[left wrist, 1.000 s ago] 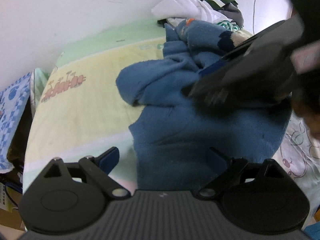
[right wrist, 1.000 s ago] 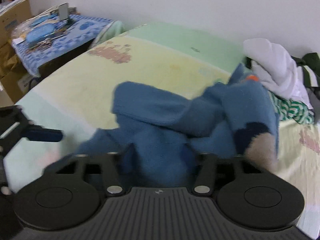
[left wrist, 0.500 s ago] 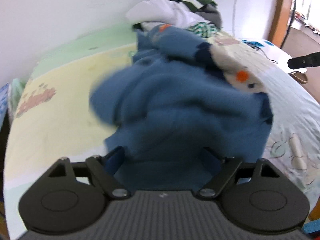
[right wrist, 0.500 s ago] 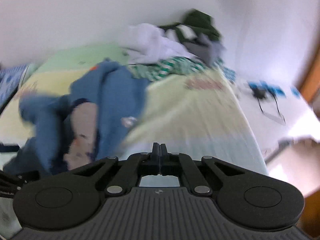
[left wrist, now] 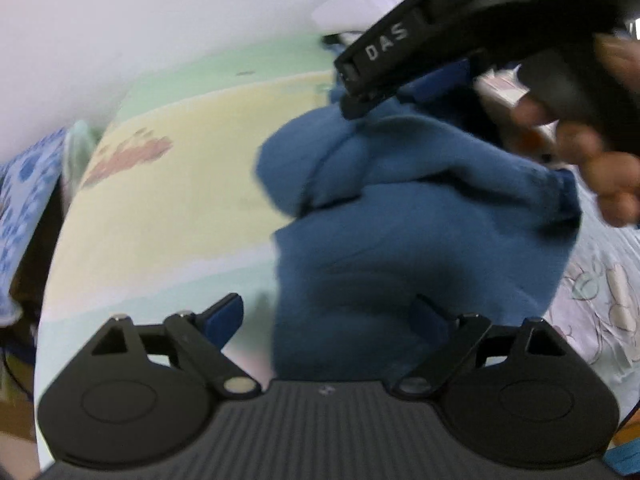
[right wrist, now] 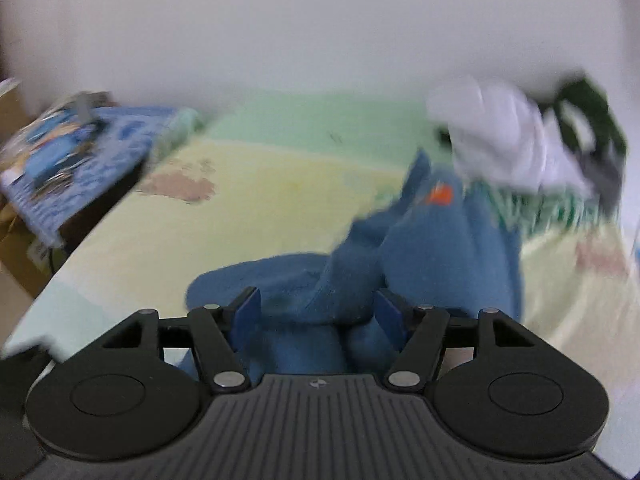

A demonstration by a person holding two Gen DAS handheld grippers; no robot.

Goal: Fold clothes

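Opening, right claw [right wrist: 318, 314] straddled bunched fold of blue fleece garment [right wrist: 432, 248], pads not pressing. Left claw [left wrist: 332, 320] also opening, wide, one pad over garment's near edge, nothing gripped. Garment lay crumpled on bed [right wrist: 260, 184]; laundry pile [right wrist: 516, 148] behind.
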